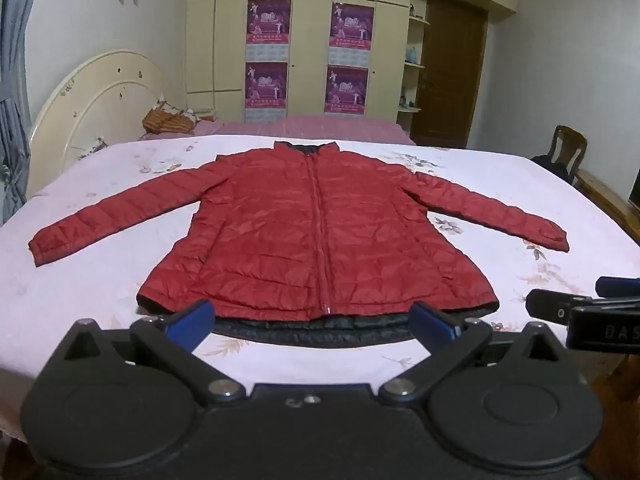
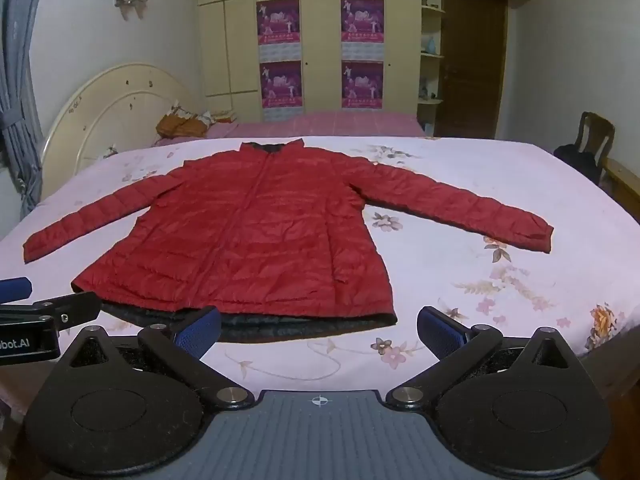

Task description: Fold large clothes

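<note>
Jacket (image 1: 316,228), the red quilted one, lies zipped and spread flat on the floral bed sheet (image 1: 100,292) with both sleeves out, so no fold shows yet and you hold both grippers (image 1: 312,320) (image 2: 320,330) near its hem, fingers spread and empty.

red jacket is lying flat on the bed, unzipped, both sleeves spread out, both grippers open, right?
Not quite: the jacket is zipped shut, as the left wrist view shows. The rest holds: it lies flat on the bed, sleeves spread, left gripper and right gripper open.
</note>
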